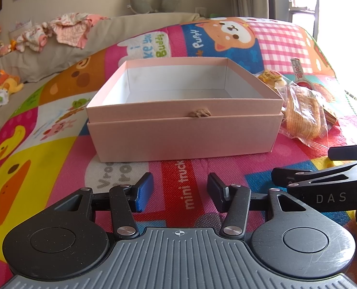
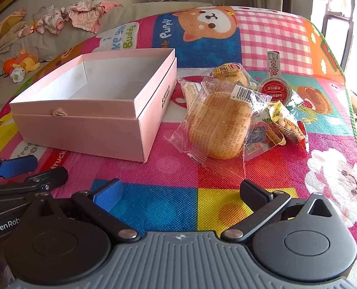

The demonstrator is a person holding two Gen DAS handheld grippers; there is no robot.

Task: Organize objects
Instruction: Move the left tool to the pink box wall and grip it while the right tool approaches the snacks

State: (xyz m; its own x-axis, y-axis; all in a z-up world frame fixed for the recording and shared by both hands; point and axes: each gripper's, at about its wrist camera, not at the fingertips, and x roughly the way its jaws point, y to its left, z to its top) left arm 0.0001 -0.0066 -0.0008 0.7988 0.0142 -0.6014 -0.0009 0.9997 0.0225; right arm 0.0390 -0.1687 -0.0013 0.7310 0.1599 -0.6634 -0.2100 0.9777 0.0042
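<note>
An open, empty pink box (image 1: 183,132) sits on the colourful play mat; it also shows in the right wrist view (image 2: 82,130) at the left. Right of it lies a pile of wrapped snacks: a large clear-wrapped bread (image 2: 219,125), a small yellow bun (image 2: 229,74), a red-and-white sauce pack (image 2: 274,84) and a yellow snack bag (image 2: 289,122). The bread also shows in the left wrist view (image 1: 303,113). My left gripper (image 1: 179,190) is open and empty in front of the box. My right gripper (image 2: 181,195) is open and empty, a short way in front of the bread.
The play mat (image 2: 262,29) covers a raised surface whose right edge (image 2: 354,110) drops off. A sofa with clothes (image 2: 82,14) and soft toys (image 2: 22,65) lies behind at the left. The right gripper's fingers (image 1: 323,171) show at the left view's right edge.
</note>
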